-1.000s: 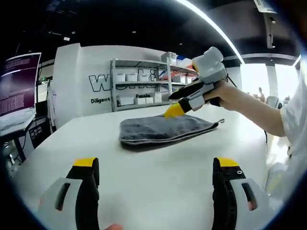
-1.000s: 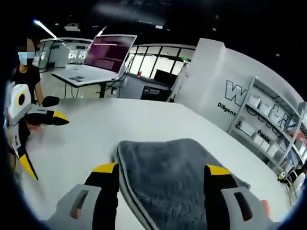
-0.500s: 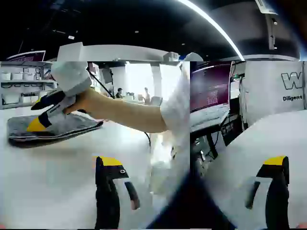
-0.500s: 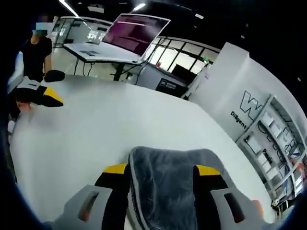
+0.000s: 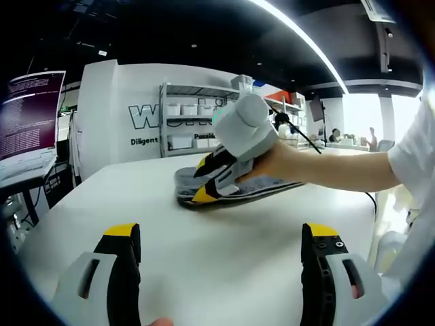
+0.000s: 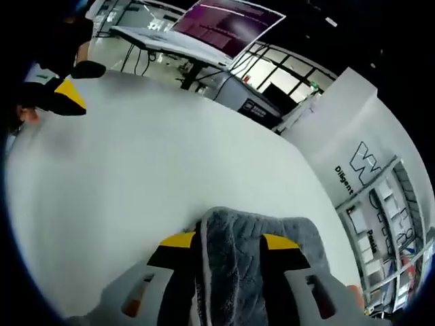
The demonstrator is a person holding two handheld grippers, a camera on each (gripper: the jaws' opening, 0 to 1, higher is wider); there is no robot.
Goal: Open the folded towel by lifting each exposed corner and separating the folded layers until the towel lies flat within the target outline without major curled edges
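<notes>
Right gripper view: grey towel [image 6: 234, 251] folded, layered edge pinched between right gripper [image 6: 229, 239] jaws on white tabletop [image 6: 136, 156]. Left gripper [image 5: 221, 231] spread wide.

Folded towel [image 5: 268, 187] lay on the surface [image 5: 224, 251], toward its far side in the left gripper view. Right tool [image 5: 204, 183] sat at the towel's near-left end, a hand [image 5: 272, 159] behind it reaching in from the right. Left tool [image 5: 221, 234] hovered over bare surface, well apart from the towel. Shelving unit [image 5: 197, 122] stood behind the surface, a monitor [image 5: 30, 112] off to its left. In the right gripper view the towel's edge [image 6: 228, 261] lay between the right tool's jaws; the left tool [image 6: 61, 98] was at the far left, well apart.
</notes>
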